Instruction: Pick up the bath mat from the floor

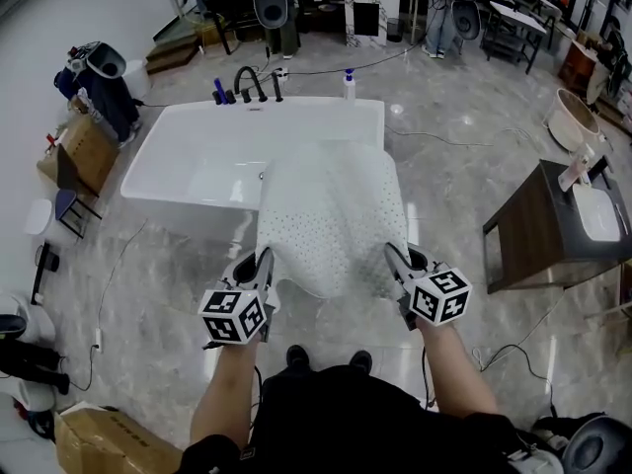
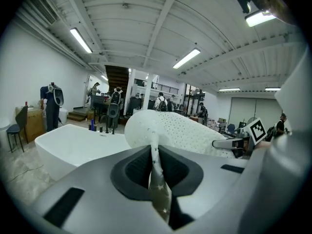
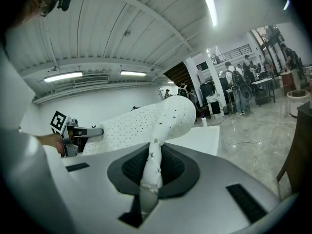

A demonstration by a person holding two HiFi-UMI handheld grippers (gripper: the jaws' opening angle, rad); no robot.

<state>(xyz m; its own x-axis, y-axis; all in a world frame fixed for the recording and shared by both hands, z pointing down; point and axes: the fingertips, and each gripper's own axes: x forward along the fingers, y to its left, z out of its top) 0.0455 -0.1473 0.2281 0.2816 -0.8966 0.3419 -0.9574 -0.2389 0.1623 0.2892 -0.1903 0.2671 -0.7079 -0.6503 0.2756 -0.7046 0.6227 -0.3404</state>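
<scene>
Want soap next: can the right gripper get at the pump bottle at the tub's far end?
Probably not: the right gripper is shut on the bath mat, which hangs between it and the pump bottle.

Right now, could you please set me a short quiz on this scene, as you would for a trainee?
1. True or false: neither gripper touches the bath mat.
2. The mat's surface is: A) striped, B) white with small dots, C) plain black.
3. Which white fixture does the mat partly hide in the head view?
Key: 1 false, the left gripper and the right gripper are both shut on its near edge. 2 B. 3 the bathtub.
</scene>
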